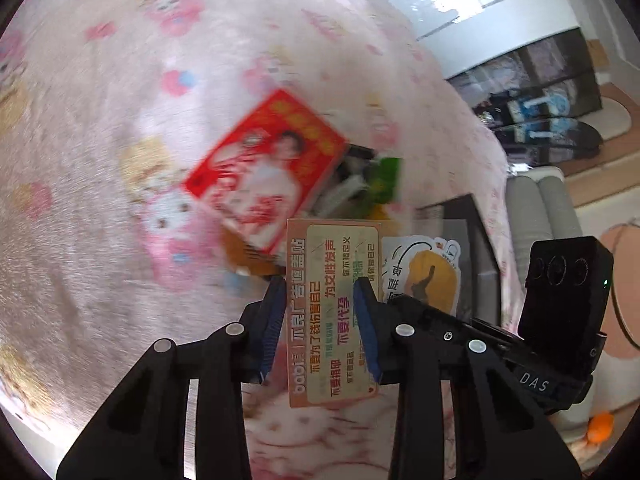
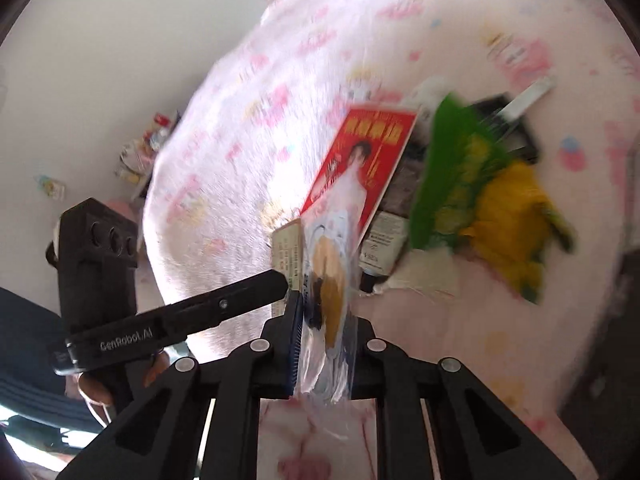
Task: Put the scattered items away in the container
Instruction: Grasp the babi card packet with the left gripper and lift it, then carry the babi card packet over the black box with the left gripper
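From your left wrist camera, your left gripper has its blue pads pinched on the edges of an orange-bordered card printed with coloured text, held flat-on to the lens. Just to its right, your right gripper comes in from the side, clamped on a clear-sleeved sticker with a yellow figure. Only this view shows the room's floor side: the pink cartoon-print blanket falls away at its right edge to shiny pale tiles, a dark shelf unit and a grey cushion. A dark frame stands beside the blanket's edge, close to both grippers.

From your right wrist camera, the right gripper is nearly pressed together, and the sticker stands edge-on between its pads. Your left gripper reaches in from the left, with the card seen side-on, touching or just beside the sticker. This view alone shows the pile plainly: the red booklet leans across a dark container, with a green packet and a yellow packet spilling over its near side and a small white-labelled box below. The picture is blurred, so I cannot tell what lies inside the container. A pale wall lies left of the blanket, and open blanket lies right of the pile.
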### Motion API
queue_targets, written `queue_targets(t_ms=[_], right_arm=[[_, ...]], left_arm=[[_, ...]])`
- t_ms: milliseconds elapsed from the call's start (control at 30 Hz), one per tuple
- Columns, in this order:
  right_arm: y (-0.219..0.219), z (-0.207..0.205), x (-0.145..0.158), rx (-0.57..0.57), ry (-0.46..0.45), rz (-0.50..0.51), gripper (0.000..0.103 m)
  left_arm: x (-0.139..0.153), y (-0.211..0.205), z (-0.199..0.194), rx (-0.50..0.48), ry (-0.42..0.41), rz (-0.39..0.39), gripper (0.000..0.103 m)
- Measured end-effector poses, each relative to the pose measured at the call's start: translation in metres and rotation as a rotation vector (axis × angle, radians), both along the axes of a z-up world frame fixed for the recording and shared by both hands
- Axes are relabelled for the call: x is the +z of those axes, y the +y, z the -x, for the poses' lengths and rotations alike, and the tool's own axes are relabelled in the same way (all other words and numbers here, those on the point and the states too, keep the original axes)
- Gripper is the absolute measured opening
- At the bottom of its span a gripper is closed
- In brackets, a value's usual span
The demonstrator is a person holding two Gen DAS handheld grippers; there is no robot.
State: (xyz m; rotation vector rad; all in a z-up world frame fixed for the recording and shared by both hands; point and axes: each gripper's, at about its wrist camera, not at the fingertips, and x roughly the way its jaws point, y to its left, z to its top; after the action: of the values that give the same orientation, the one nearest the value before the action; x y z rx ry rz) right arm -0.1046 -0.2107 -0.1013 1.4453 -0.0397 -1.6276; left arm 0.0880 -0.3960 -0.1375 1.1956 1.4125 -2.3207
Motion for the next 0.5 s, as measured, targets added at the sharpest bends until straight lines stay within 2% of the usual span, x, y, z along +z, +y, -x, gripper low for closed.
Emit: queue_targets(t_ms=[100,200,233,367,500], right_arm=[[0.037,0.004,0.028,-0.056,0.032,0.052,0.012],[0.076,0.003,0.049,-0.117,0.077,0.064,0.012],[0.078,-0.001,0.052,-0.138,0.093,0.054,0.012],[0.134,-0.006,0.073,-0.216,0.148,0.057,0.012],[0.184,-0.004,0.076,-0.307,0.187,0.048,0.012]], left_arm=[[0.02,0.021,0.008,-0.057,0.067,-0.025,0.034],[0.032,0.055,0.036,-0.111,0.102,-0.067,0.034],[0.036,0.064,0.04,-0.128,0.107,-0.065,0.034],[0.064,0.115,0.07,-0.236,0.134,-0.024,0.034],[0.081,0.165,0.113,-0.347,0.138,0.009,0.034]])
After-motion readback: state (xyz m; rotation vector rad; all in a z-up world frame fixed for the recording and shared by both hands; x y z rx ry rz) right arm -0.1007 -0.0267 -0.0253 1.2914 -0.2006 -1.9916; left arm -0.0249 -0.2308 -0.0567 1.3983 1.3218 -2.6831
